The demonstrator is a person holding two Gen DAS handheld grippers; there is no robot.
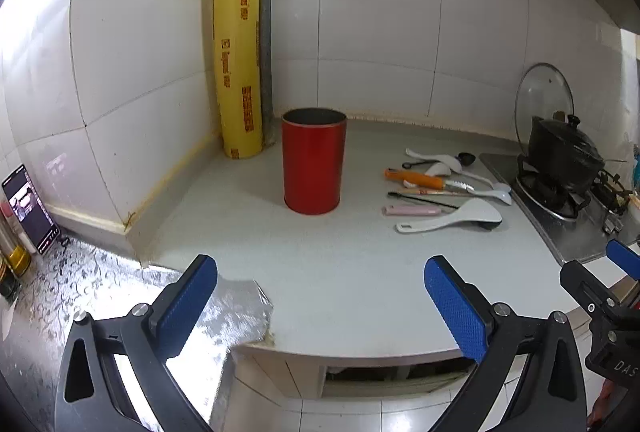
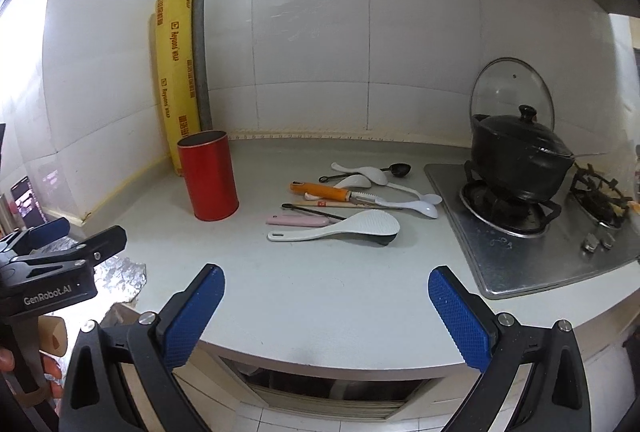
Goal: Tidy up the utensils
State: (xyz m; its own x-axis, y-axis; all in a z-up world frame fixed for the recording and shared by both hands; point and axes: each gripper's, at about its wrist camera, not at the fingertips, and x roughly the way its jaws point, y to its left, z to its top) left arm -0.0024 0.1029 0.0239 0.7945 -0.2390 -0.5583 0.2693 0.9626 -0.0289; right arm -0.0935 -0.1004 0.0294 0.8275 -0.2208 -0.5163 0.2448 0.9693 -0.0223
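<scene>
Red canister stands ahead of the gaping, empty left gripper; utensils lie ahead of the equally spread right gripper, overlapping and hard to separate.

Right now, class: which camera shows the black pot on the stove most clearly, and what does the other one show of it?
The right wrist view: the black pot sits large and whole on its burner, lid knob visible. In the left wrist view the same pot appears smaller, squeezed toward the right edge by fisheye distortion.

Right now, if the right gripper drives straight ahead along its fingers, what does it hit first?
Probably the white rice paddle, nearest piece of the utensil pile, roughly centred between the open right gripper fingers. Bare counter lies before it. Depth and height are unclear; a higher path could pass over it.
</scene>
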